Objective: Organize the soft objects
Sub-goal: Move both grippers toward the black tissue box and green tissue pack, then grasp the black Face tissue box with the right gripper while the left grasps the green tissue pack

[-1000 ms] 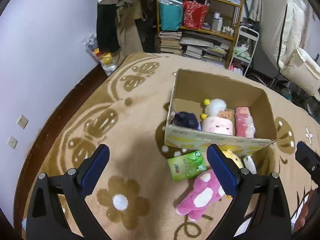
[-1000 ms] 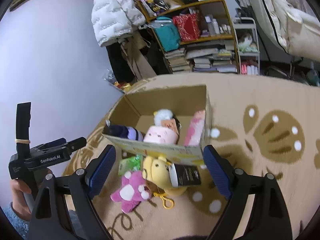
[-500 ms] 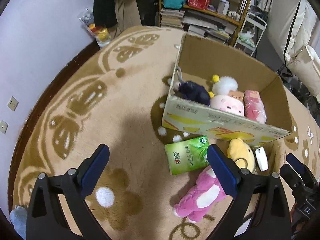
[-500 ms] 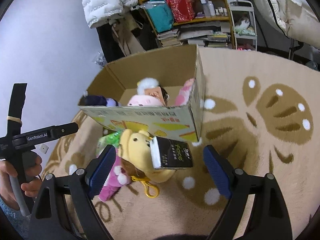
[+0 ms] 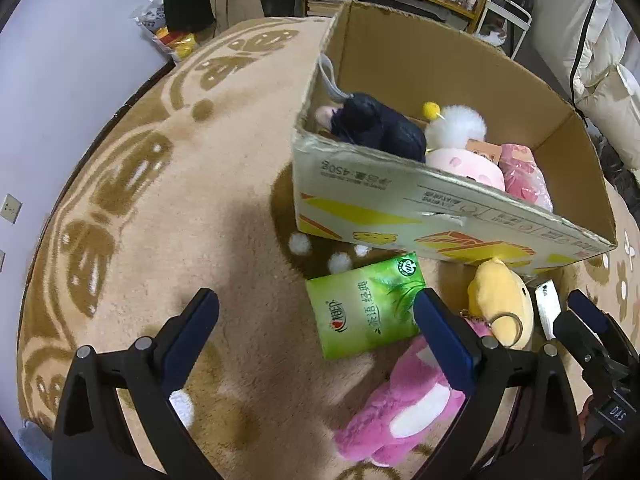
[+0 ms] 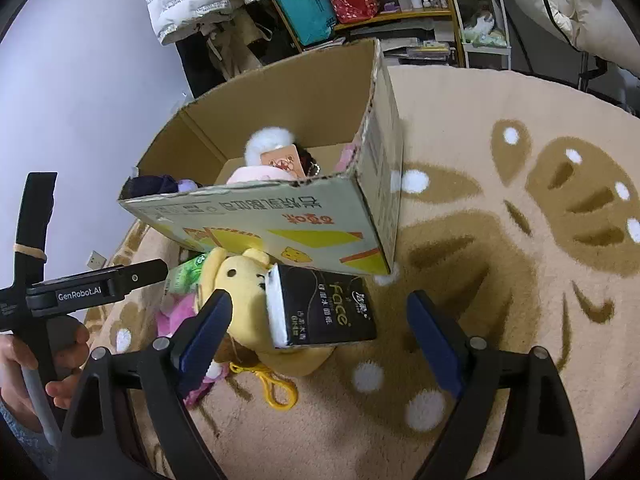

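Left gripper [image 5: 316,334]: jaws spread wide with nothing between them, poised over bare carpet at about 9 o'clock of the loose pile, apparently so it can drop onto an item from above.
Carpet [image 5: 168,216]: beige with brown motifs; it carries the box and every loose item.
Green tissue pack [image 5: 366,306]: flat on the carpet at 6 o'clock of the box's near wall, close to it, its right edge behind the left gripper's right finger.
Pink plush [image 5: 404,412]: lying at 5 o'clock of the green pack and touching it; seemingly still waiting to be sorted.
Cardboard box [image 5: 400,204]: open-topped, already holding a dark plush, a white pompom toy, a pale pink plush and a pink wrapped bundle, so it reads as the collecting place.
Yellow plush [image 6: 248,292]: pressed against the box's near wall, its keyring clip trailing toward 6 o'clock.
Black tissue pack [image 6: 324,308]: propped on the yellow plush, tilted, at 3 o'clock of its face.
Right gripper [image 6: 320,334]: jaws wide apart and empty, straddling the black pack and the plush without touching; likely lined up to take the pack.
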